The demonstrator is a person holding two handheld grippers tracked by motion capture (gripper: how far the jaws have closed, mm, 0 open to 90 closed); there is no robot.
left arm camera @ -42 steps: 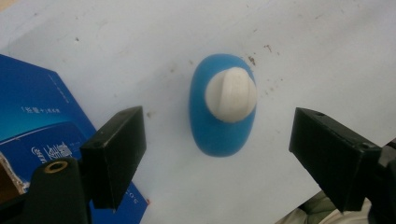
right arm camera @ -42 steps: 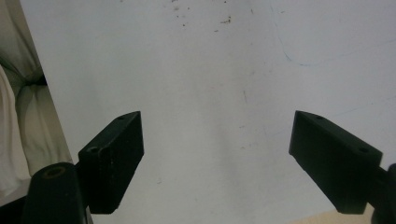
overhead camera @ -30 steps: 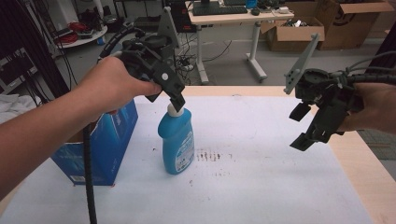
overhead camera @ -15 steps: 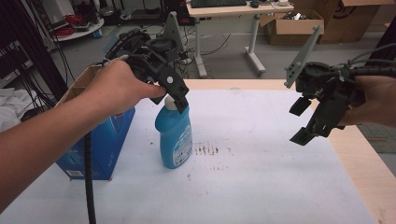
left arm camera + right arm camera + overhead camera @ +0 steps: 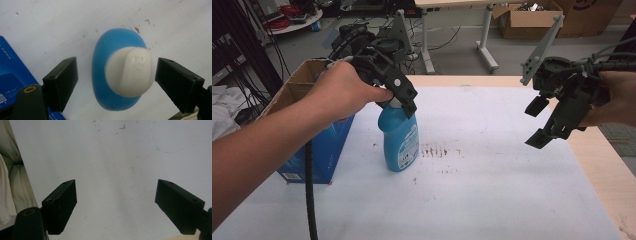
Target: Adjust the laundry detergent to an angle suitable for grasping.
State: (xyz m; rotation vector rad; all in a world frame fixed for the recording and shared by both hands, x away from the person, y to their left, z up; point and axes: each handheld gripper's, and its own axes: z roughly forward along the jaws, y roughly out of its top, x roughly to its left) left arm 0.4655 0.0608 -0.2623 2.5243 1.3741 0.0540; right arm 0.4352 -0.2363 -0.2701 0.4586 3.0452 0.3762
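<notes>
Blue bottle (image 5: 400, 137) stands upright on the table (image 5: 492, 180) by the box (image 5: 319, 145), left gripper (image 5: 117, 75) jaws spread around its white cap (image 5: 129, 72), probably lining up a grab, while right gripper (image 5: 544, 122) hangs open well off.

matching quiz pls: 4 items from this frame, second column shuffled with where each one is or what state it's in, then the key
Items
1. blue bottle
2. blue cardboard box
3. left gripper
4. right gripper

Place or state
A. held above the table's right side, open, nothing between its jaws
B. stands upright on the white table cover, white cap on top
C. open, one jaw on each side of the white cap
D. at the table's left edge, top flaps open

Pairs: 1-B, 2-D, 3-C, 4-A
</notes>
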